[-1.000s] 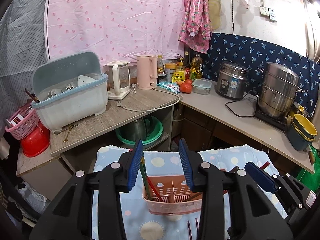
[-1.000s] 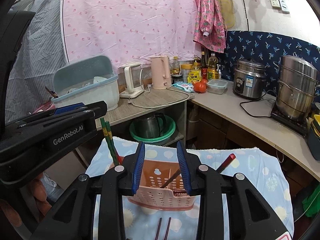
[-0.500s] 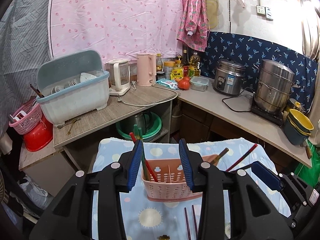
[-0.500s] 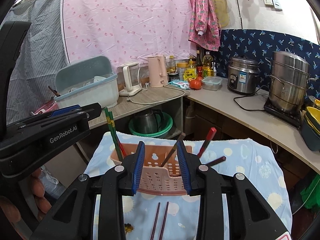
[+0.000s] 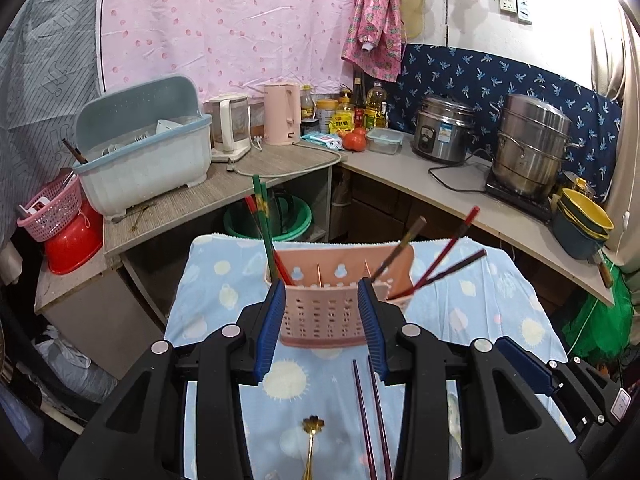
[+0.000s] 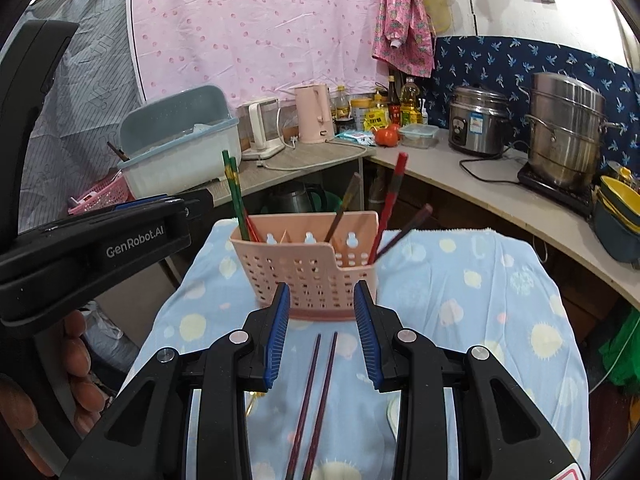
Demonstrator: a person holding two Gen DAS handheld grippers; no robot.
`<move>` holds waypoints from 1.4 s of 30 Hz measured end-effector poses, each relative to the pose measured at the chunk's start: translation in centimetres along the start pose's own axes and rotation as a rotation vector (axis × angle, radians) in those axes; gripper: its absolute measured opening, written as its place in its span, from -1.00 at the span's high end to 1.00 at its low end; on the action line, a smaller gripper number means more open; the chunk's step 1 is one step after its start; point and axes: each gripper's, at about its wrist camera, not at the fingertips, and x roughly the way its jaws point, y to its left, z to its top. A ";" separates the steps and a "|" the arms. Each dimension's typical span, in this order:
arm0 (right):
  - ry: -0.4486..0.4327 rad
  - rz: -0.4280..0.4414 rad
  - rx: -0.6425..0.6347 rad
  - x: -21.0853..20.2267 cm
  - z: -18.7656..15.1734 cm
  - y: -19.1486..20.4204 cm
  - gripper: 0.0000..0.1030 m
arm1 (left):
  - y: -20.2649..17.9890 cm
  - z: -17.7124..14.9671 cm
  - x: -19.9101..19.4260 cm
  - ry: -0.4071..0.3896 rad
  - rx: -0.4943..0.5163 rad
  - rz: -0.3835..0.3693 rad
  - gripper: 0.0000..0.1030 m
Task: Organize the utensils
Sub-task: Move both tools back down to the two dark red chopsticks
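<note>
A pink slotted utensil basket [image 5: 326, 308] [image 6: 308, 268] stands on the blue patterned cloth [image 5: 224, 280] [image 6: 480, 288]. Green chopsticks [image 5: 262, 216] [image 6: 234, 192] stick out of its left end, and red chopsticks [image 5: 452, 248] [image 6: 392, 192] and a brown one lean out on the right. A dark purple pair of chopsticks [image 5: 370, 420] [image 6: 316, 392] lies flat on the cloth in front of the basket, with a gold spoon [image 5: 312, 432] beside it. My left gripper [image 5: 320, 282] and right gripper [image 6: 321, 285] hover short of the basket, both open and holding nothing.
An L-shaped counter [image 5: 400, 168] runs behind the table. On it are a blue dish rack [image 5: 148, 160], two kettles, bottles, a rice cooker [image 5: 444, 132] and a steamer pot [image 5: 532, 144]. Stacked bowls [image 5: 584, 224] sit far right. A pink basket and red basin [image 5: 72, 236] are left.
Both grippers have drawn back from the basket toward the near edge of the cloth. The purple chopsticks and the gold spoon have come into view.
</note>
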 end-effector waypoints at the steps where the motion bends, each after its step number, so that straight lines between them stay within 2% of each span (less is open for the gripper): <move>1: 0.005 -0.001 0.003 -0.1 -0.4 -0.2 0.37 | -0.1 -0.3 -0.2 0.002 0.002 -0.002 0.31; 16: 0.091 -0.013 0.013 -1.2 -6.9 -1.6 0.37 | -1.5 -6.0 -1.2 0.072 0.017 -0.017 0.31; 30: 0.277 0.011 0.006 1.2 -15.4 -1.4 0.37 | -1.3 -16.0 1.8 0.277 -0.009 -0.012 0.31; 37: 0.319 0.030 -0.017 2.1 -17.4 -0.2 0.36 | -0.7 -19.6 2.5 0.344 -0.013 0.006 0.31; 42: 0.336 0.032 -0.033 2.8 -18.0 0.6 0.36 | -0.1 -20.8 2.8 0.373 -0.022 0.013 0.31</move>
